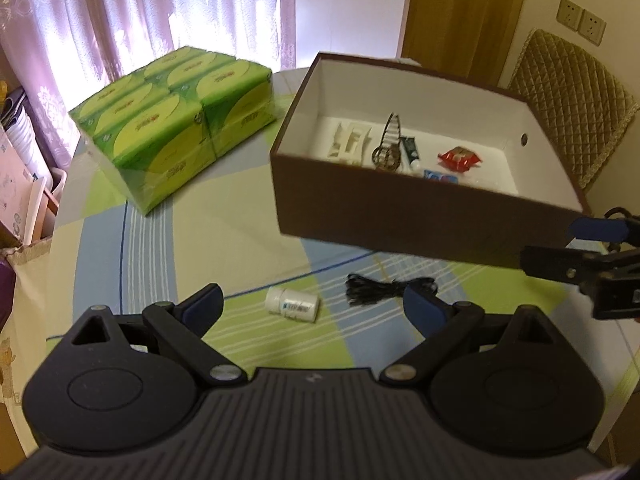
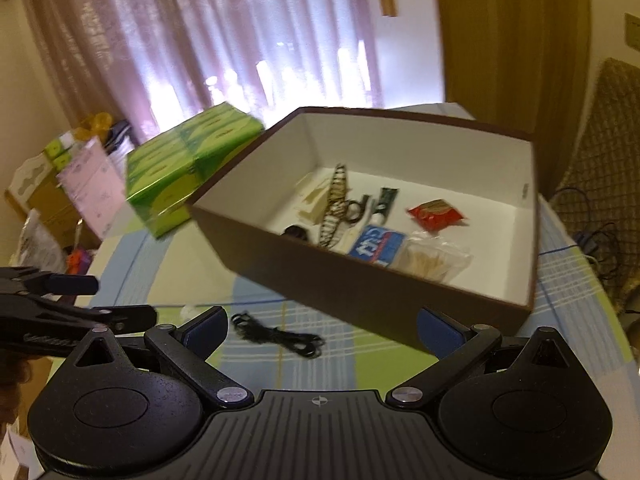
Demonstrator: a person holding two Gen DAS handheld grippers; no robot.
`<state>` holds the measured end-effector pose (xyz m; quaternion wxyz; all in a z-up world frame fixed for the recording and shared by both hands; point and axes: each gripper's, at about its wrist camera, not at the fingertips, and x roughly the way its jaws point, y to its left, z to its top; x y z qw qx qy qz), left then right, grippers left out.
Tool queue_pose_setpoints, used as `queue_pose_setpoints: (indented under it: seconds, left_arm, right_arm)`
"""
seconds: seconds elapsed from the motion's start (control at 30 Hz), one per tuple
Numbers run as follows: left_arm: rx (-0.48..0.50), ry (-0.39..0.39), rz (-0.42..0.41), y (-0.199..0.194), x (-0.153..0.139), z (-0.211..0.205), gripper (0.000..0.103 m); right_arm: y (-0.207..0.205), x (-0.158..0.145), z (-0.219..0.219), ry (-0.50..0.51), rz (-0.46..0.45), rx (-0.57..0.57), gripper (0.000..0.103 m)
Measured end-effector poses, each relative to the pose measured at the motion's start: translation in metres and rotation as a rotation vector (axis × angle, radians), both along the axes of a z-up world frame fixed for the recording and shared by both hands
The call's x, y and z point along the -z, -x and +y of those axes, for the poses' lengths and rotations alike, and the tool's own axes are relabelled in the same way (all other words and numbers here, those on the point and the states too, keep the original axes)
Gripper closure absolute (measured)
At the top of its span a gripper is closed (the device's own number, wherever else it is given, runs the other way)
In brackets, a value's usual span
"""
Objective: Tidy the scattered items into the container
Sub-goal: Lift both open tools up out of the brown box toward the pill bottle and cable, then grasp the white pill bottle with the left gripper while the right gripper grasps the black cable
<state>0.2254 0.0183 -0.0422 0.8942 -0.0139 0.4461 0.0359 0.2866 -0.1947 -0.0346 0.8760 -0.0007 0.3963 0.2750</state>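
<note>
Two spread, empty claws hover: left claw [image 1: 312, 300] directly over the small white plastic pill bottle [image 1: 293, 304] lying crosswise, right claw [image 2: 320, 330] nearer the black coiled cable [image 2: 276, 336]; brown cardboard box [image 1: 400, 208] beyond, on the worktop [image 1: 160, 240].

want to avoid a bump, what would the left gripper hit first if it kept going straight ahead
Probably the white pill bottle lying on the table, just ahead between the open left gripper fingers; the black cable bundle lies slightly right. Depth is uncertain.

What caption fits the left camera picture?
Open left gripper above a pill bottle and black cord beside the box.
</note>
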Motion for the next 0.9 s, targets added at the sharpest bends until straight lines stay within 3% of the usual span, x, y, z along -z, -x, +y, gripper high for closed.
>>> queue_pose_setpoints:
  seconds: [0.37, 0.9]
  left_arm:
    - [-0.046, -0.012, 0.069, 0.010, 0.039, 0.020, 0.009]
    - [0.075, -0.030, 0.098, -0.013, 0.079, 0.024, 0.016]
  right_arm:
    - [0.008, 0.050, 0.028, 0.076, 0.039, -0.140, 0.000]
    - [-0.024, 0.088, 0.023, 0.068, 0.191, 0.000, 0.000]
